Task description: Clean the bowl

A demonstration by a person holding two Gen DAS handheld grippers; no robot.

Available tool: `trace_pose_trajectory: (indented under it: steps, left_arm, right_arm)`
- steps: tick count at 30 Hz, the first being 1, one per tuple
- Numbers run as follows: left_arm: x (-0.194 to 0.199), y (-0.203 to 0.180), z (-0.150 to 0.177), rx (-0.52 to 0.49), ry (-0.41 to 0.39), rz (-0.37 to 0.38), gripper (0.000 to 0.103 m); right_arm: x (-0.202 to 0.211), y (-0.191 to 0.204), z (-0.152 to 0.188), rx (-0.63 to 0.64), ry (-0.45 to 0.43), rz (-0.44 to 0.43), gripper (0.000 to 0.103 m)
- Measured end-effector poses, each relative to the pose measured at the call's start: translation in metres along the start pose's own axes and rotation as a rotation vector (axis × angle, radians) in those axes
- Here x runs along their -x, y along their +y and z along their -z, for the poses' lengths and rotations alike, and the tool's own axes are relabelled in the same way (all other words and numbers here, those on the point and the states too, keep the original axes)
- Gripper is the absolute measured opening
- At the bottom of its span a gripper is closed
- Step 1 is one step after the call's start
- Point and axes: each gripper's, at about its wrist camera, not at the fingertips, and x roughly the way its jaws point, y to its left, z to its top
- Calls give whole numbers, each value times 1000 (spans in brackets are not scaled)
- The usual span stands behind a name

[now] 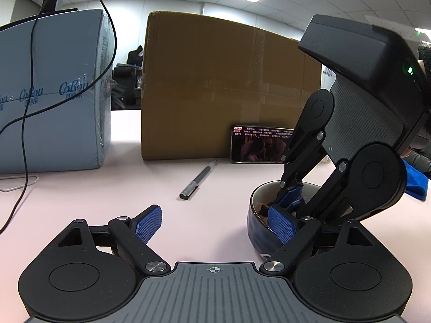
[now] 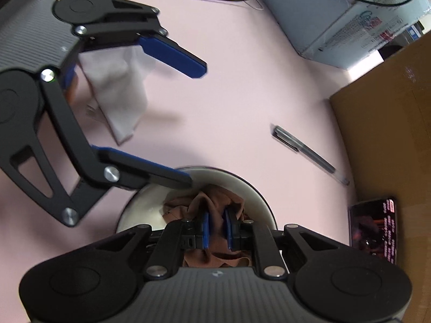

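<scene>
The right tool (image 2: pixel 215 227) is seen closed narrow on a brown cloth (image 2: pixel 215 202), which is pinched between its blue pads. The tool is pointed steeply downward, and the cloth is pressed into the pale interior of the bowl (image 2: pixel 258 196). The bowl is therefore located directly beneath and just ahead of the right tool's tips, so the right hand is judged the nearer to the wiping surface.

In the left wrist view the left tool (image 1: pixel 215 223) is held wide, with nothing between its pads. Its right-hand finger (image 1: pixel 281 224) is laid against the near rim of the bowl (image 1: pixel 256 231); whether the rim is actually touched or merely overlapped cannot be told. The left-hand finger is held over bare table (image 1: pixel 221 188), well apart from the bowl. The bowl is thus offset to the right of the left tool's centre line.

The step in hand is judged to be wiping of the inner wall. A bracing function is suggested for the left tool, since the bowl could slide under sideways cloth pressure.

Beyond the bowl a pen (image 1: pixel 198 180) is seen lying diagonally on the table. Farther back, a phone (image 1: pixel 258 145) is propped against a cardboard box (image 1: pixel 215 80).
</scene>
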Motion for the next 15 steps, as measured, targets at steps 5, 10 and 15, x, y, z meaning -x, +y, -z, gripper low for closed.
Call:
trace_pose_trajectory:
  steps: [5, 10, 15]
  left_arm:
    - [0, -1, 0, -1, -1, 1, 88]
    - [0, -1, 0, -3, -2, 2, 88]
    - [0, -1, 0, -1, -1, 4, 88]
  right_arm:
    - [0, -4, 7, -16, 45, 3, 14]
    - [5, -4, 10, -25, 35, -55, 15]
    - [12, -4, 11, -21, 15, -69, 28]
